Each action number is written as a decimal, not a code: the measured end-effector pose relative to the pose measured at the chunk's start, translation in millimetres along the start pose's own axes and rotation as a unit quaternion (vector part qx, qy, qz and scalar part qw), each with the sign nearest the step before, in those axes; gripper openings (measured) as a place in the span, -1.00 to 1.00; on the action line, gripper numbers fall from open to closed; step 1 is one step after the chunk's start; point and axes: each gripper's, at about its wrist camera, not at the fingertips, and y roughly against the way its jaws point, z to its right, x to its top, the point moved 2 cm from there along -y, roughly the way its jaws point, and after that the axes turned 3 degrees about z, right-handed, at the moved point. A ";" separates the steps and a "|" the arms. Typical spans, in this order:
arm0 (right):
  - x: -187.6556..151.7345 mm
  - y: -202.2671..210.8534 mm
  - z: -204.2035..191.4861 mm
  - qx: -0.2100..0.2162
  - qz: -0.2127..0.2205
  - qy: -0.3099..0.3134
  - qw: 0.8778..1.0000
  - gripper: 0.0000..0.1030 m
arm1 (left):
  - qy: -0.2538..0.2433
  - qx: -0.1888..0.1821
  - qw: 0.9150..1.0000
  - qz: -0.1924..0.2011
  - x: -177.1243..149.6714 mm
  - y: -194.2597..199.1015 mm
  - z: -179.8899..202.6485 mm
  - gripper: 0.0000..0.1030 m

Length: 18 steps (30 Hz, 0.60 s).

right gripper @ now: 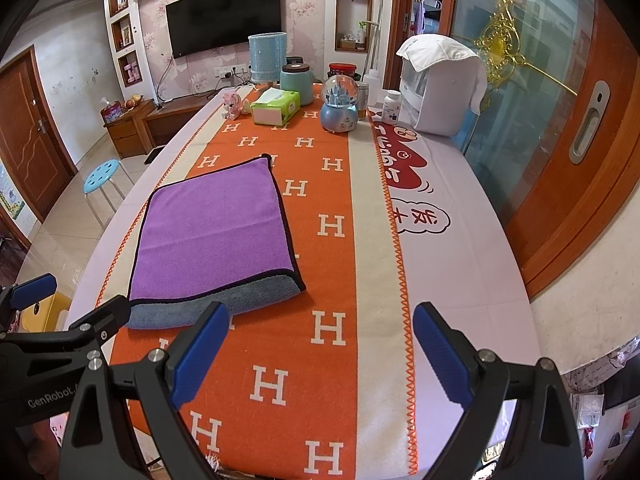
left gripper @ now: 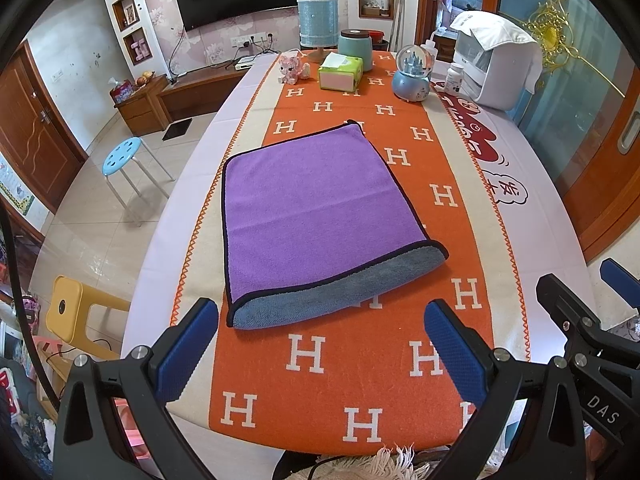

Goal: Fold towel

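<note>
Your towel [left gripper: 320, 208] lies flat on the orange runner [left gripper: 352, 380] in the middle of the tabletop [right gripper: 460, 200], purple face up, with a grey strip of the under layer showing along the near edge. By that look it is already folded once, the top layer stopping a little short of the bottom one. You hold both claws back at the near end of the tabletop, clear of the cloth: the left claw [left gripper: 320, 356] has its jaws wide apart and holds nothing, and the right claw [right gripper: 320, 356] is the same.

You seem to be between folds. A second fold would call for you to bring each claw down to a corner of one short side, pinch both layers together so the grey one does not slip, and carry that side across to the opposite one. If the towel is meant to be done, only the uneven near edge wants squaring.

Of containers, the tissue box [left gripper: 341, 72] at the far end has a tissue standing out of its slot. The teal jar [left gripper: 355, 48] behind it is lidded, so you cannot tell what it holds. The pill bottle [left gripper: 454, 78] is capped too.
</note>
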 end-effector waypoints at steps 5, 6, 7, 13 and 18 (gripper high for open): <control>0.0 0.3 0.7 0.000 0.000 0.000 1.000 0.82 | 0.000 0.000 1.000 0.000 0.0 0.0 0.0 0.99; 0.1 0.3 0.7 0.000 0.000 0.000 1.000 0.82 | 0.000 0.000 1.000 0.000 0.0 0.0 0.0 0.99; 0.0 -0.3 0.7 0.000 0.000 0.000 1.000 0.82 | 0.000 0.001 1.000 0.000 0.0 0.0 0.0 0.99; 1.5 -1.3 -3.0 0.001 0.000 0.002 1.000 0.82 | 0.002 0.001 1.000 0.000 7.8 3.9 -1.1 0.99; 1.6 -2.1 -3.5 0.001 0.001 0.002 1.000 0.82 | 0.001 0.002 1.000 0.001 7.3 3.9 -1.1 0.99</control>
